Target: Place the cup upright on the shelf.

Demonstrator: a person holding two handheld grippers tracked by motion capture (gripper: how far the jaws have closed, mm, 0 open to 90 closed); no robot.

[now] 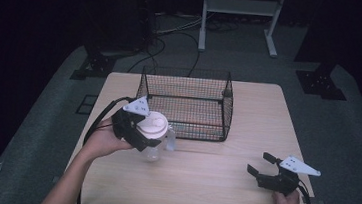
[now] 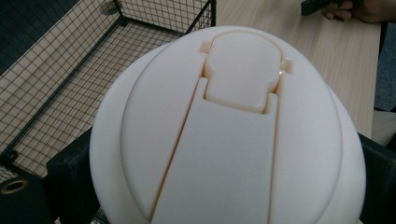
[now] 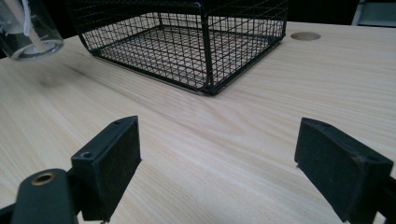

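A clear plastic cup (image 1: pixel 154 151) with a white flip-top lid (image 1: pixel 152 124) is near the table's left side, just in front of the wire basket (image 1: pixel 197 119). My left gripper (image 1: pixel 147 131) is shut on the lid, and the person's hand is behind it. In the left gripper view the lid (image 2: pixel 233 140) sits between the two jaws of the left gripper (image 2: pixel 224 191). The cup's base (image 3: pixel 28 35) appears slightly off the table. My right gripper (image 1: pixel 260 163) is open at the table's front right, and nothing is between its jaws (image 3: pixel 219 158).
The black wire basket (image 3: pixel 187 46) stands at the back middle of the wooden table (image 1: pixel 210 195), with nothing seen inside. A round hole (image 3: pixel 305 36) is in the tabletop beyond it. Cables and stand legs (image 1: pixel 202 39) lie on the floor behind.
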